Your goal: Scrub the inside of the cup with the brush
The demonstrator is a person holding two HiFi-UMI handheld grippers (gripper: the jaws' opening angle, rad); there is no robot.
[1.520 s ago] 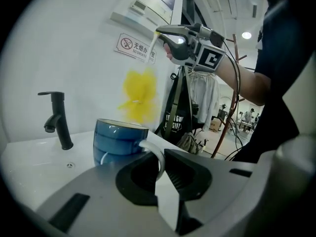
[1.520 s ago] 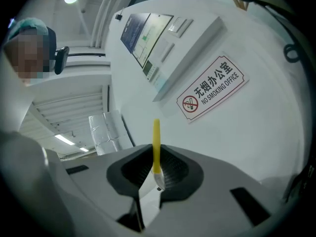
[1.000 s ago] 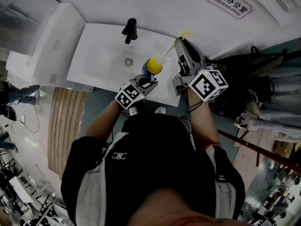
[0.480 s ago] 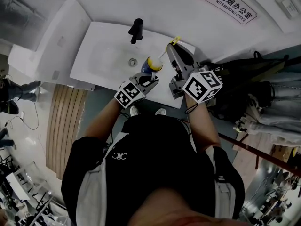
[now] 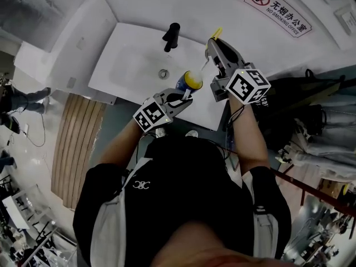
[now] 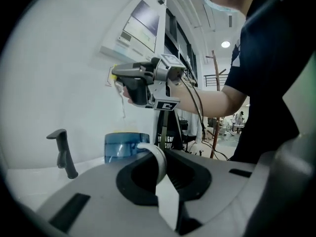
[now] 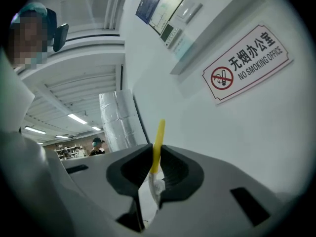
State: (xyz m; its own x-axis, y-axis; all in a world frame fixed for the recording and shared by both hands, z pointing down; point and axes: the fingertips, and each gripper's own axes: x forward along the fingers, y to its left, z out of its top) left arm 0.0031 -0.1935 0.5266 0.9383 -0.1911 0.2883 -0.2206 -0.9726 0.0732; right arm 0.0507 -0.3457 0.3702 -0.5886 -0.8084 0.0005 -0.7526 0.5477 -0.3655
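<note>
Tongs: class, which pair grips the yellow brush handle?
The right tongs, shut on the brush; the left tongs instead hold the blue cup by its white handle.

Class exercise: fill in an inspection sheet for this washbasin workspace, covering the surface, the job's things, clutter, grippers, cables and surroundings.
Surface: white sink, black faucet at its back, drain uncovered.
Job's things: blue cup held above the sink; brush with a yellow handle, its thin stem reaching down to the cup's mouth.
Clutter: nothing seen on the sink.
Grippers: left gripper shut on the cup's white handle; right gripper shut on the brush handle.
Cables: a cable loops below the right gripper.
Surroundings: white wall with a no-smoking sign; slatted wooden panel on the floor at left.
</note>
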